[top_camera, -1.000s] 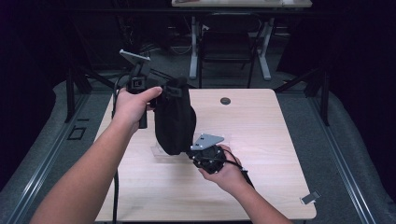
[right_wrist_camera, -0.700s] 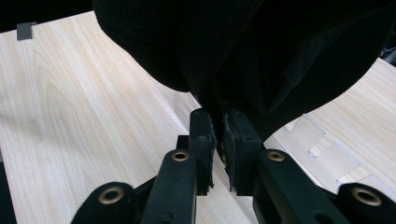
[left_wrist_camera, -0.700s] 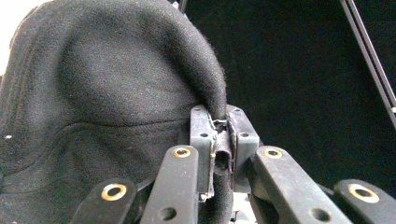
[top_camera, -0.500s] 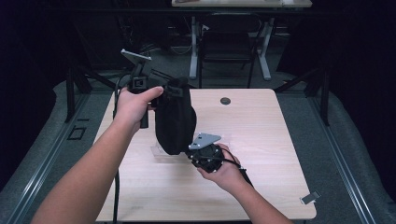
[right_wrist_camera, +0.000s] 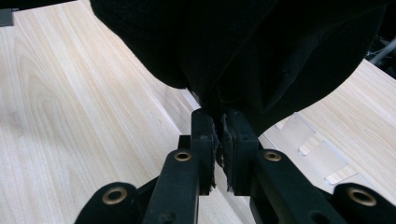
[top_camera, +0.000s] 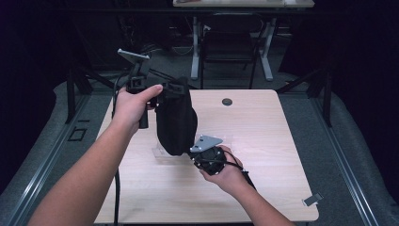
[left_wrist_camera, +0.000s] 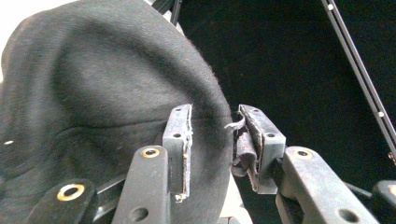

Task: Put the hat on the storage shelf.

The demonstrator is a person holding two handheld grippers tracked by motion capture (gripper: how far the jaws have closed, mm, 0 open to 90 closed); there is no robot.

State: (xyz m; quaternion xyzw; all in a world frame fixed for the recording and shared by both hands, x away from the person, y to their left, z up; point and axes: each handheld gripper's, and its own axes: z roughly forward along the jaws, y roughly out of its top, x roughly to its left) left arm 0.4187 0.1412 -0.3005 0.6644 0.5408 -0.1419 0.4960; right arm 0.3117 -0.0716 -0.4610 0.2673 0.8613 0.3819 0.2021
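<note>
1. The wooden table (top_camera: 263,141) bears a clear plastic stand (top_camera: 162,153).
2. A black cloth pouch (top_camera: 175,120) hangs above it.
3. The left gripper (left_wrist_camera: 212,140) has just been opening; its jaws stand apart, cloth between them, unpressed.
4. The right gripper (right_wrist_camera: 218,140) is clamped on the pouch's bottom edge.

Seeing black cloth bag (top_camera: 176,120), plain, no pattern. My grippers black, left gripper (left_wrist_camera: 212,140), right gripper (right_wrist_camera: 217,135); brass-coloured rivets on arms. Grey plate on right one. Table (top_camera: 263,127) pale wood, light grain streaks. Floor grey.
</note>
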